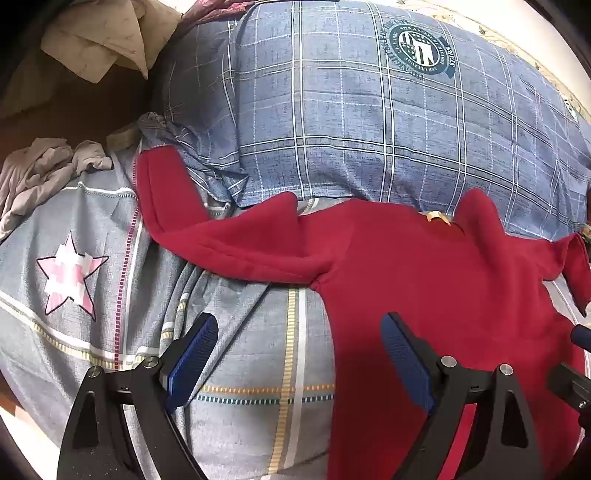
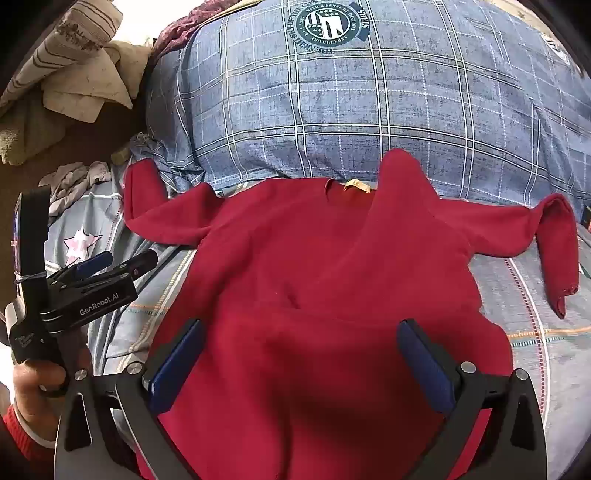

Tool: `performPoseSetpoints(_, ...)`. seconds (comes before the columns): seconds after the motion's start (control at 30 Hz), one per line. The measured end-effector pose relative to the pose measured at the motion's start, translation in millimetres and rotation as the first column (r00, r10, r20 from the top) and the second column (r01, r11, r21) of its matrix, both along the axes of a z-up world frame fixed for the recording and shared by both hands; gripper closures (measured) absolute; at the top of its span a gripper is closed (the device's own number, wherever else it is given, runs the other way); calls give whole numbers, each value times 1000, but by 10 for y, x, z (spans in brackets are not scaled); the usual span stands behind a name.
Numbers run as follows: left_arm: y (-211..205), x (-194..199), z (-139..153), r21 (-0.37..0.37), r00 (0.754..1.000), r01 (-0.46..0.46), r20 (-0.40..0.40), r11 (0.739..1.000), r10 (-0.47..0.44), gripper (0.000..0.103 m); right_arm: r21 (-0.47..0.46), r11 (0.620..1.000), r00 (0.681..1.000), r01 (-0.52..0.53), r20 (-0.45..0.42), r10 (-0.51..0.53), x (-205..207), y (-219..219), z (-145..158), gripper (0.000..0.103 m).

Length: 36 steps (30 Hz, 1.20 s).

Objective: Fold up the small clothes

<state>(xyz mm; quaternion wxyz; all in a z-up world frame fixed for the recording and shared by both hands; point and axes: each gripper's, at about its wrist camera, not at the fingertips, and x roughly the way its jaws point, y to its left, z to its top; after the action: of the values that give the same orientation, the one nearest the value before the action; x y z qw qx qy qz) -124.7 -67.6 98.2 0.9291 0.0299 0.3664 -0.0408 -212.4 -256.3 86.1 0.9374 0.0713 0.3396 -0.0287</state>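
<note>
A small red long-sleeved sweater [image 2: 314,280] lies spread flat on the bed, neck with a tan label [image 2: 356,186] at the far side. Its left sleeve [image 1: 207,236] stretches out left and bends up; its right sleeve [image 2: 554,243] bends down at the cuff. My left gripper [image 1: 299,332] is open and empty, hovering over the sweater's left edge and the sheet; it also shows in the right wrist view [image 2: 114,260]. My right gripper [image 2: 301,332] is open and empty above the sweater's lower body.
A big blue plaid pillow [image 1: 351,122] with a round green emblem [image 2: 327,26] lies behind the sweater. The grey sheet [image 1: 74,332] has a pink star [image 1: 70,277]. Crumpled grey clothes [image 1: 40,173] lie at the far left; beige cloths [image 2: 85,85] are heaped beyond.
</note>
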Motion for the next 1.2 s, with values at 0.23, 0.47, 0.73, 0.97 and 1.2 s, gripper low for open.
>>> performPoseSetpoints(0.23, 38, 52, -20, -10, 1000, -22, -4, 1000, 22, 13, -18, 1000, 1000, -4, 9, 4, 120, 78, 4, 0)
performPoseSetpoints(0.47, 22, 92, -56, -10, 999, -25, -20, 1000, 25, 13, -14, 1000, 1000, -18, 11, 18, 152, 56, -32, 0)
performPoseSetpoints(0.73, 60, 111, -42, -20, 999, -31, -15, 999, 30, 13, -23, 1000, 1000, -16, -22, 15, 194, 80, -107, 0)
performPoseSetpoints(0.97, 100, 127, -43, -18, 999, -48, -17, 999, 47, 13, -46, 999, 1000, -26, 15, 27, 222, 123, -119, 0)
performPoseSetpoints(1.2, 239, 169, -28, -37, 995, -97, -14, 995, 97, 13, -38, 999, 999, -34, -17, 34, 305, 143, -149, 0)
